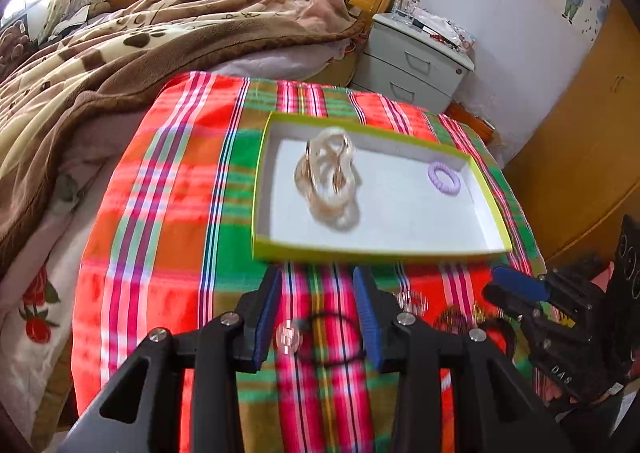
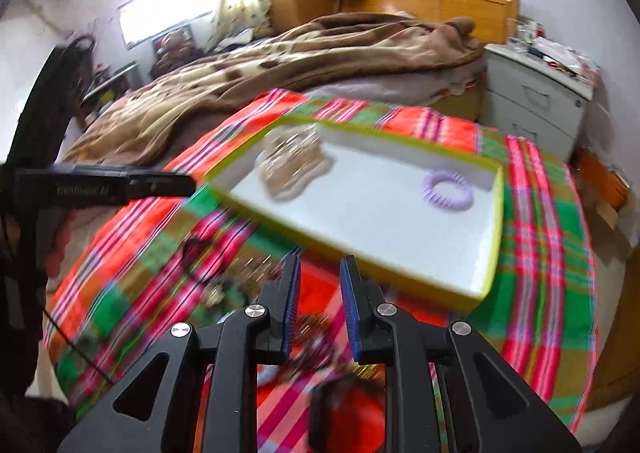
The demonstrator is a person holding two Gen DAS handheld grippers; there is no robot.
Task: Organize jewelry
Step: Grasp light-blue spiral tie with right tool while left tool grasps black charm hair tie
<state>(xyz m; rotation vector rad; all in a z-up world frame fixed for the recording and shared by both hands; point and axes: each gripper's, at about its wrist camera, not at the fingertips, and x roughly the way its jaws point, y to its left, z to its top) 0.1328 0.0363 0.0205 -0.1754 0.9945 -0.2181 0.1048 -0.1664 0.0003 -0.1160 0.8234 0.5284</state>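
Observation:
A green-rimmed white box [image 1: 262, 189] sits on a plaid cloth. Inside lie a heap of pale gold chain jewelry [image 1: 328, 177] and a purple coil hair tie [image 1: 443, 177]. The box [image 2: 494, 245], the chain heap [image 2: 294, 165] and the hair tie [image 2: 448, 189] also show in the right wrist view. My left gripper [image 1: 318, 277] is open and empty, just short of the box's near wall. Below it on the cloth lies a black cord bracelet with a clear bead [image 1: 290, 335]. My right gripper [image 2: 320, 265] is open and empty over blurred jewelry pieces [image 2: 316, 327] on the cloth. It shows in the left wrist view [image 1: 516, 285] at the right.
The plaid cloth [image 1: 168, 213] covers a small table beside a bed with a brown blanket [image 1: 120, 49]. A grey drawer cabinet [image 1: 416, 61] stands behind. More small jewelry [image 1: 452, 313] lies on the cloth near the right gripper. A wooden wardrobe [image 1: 580, 157] is at the right.

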